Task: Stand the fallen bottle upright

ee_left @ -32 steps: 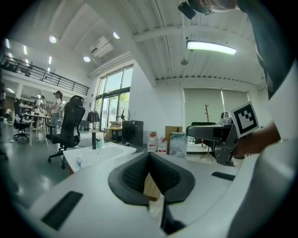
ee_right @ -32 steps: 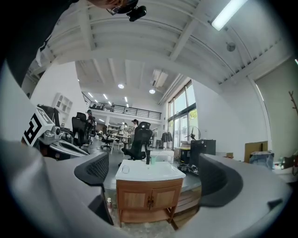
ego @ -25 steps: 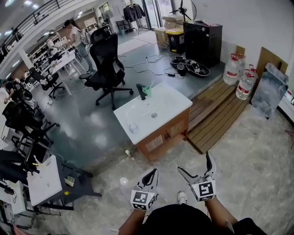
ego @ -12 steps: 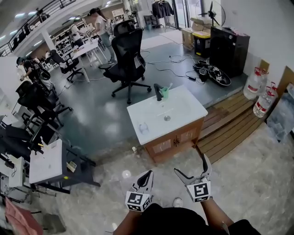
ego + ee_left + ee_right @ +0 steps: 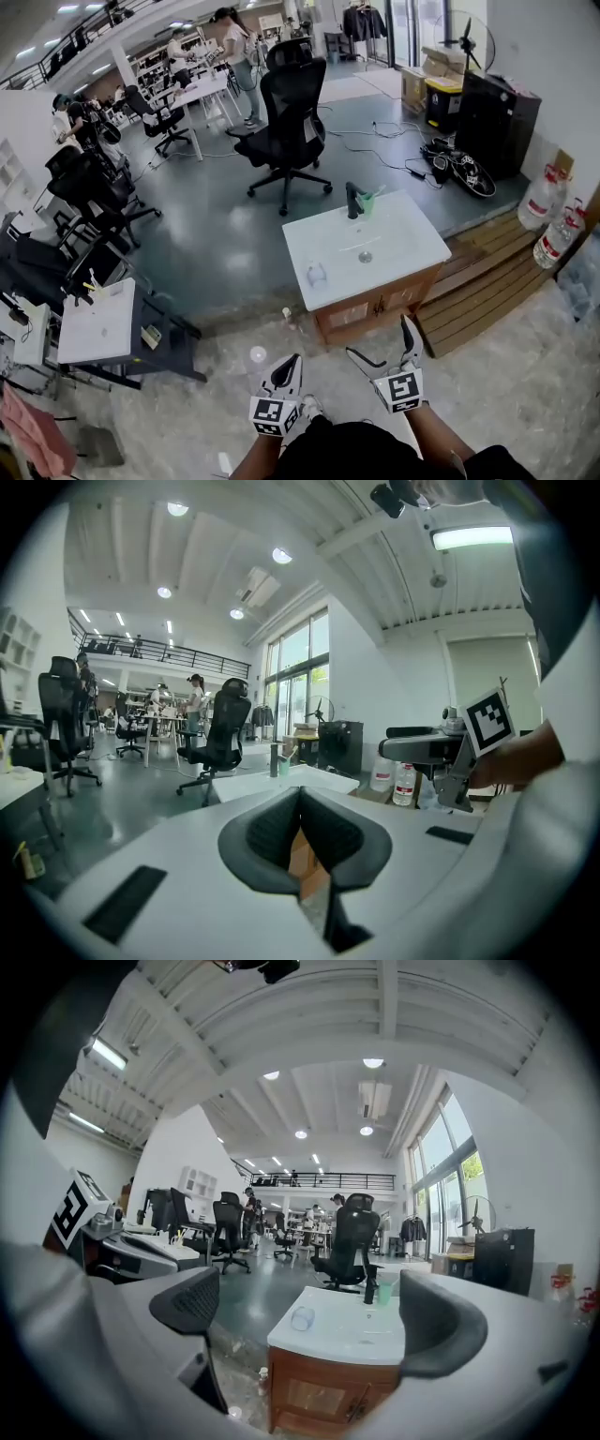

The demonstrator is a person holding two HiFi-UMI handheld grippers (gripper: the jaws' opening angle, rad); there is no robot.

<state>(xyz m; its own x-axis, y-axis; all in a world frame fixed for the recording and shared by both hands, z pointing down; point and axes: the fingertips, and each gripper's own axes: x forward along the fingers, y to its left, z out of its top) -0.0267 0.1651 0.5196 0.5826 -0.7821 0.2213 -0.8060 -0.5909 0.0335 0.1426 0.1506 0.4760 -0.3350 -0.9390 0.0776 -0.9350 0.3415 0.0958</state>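
A clear bottle (image 5: 316,274) lies on its side at the near left of the white sink top (image 5: 398,251), which sits on a wooden cabinet (image 5: 373,311). In the right gripper view the bottle (image 5: 302,1317) shows between the wide-spread jaws, far ahead. My right gripper (image 5: 380,339) is open and empty, low in front of the cabinet. My left gripper (image 5: 286,367) hangs beside it over the floor with its jaws pressed together and nothing between them. In the left gripper view the shut left gripper (image 5: 300,803) points toward the sink, and the right gripper (image 5: 417,751) shows at the right.
A black tap (image 5: 352,200) and a green cup (image 5: 367,203) stand at the sink's far edge. A black office chair (image 5: 292,103) is behind it. Wooden decking (image 5: 487,292) and water jugs (image 5: 555,216) lie right; a small white table (image 5: 98,328) left. A little bottle (image 5: 287,314) stands on the floor.
The head view has swung, so the sink unit now sits further right and lower in the picture. Both grippers stay low before the body, left shut, right open.
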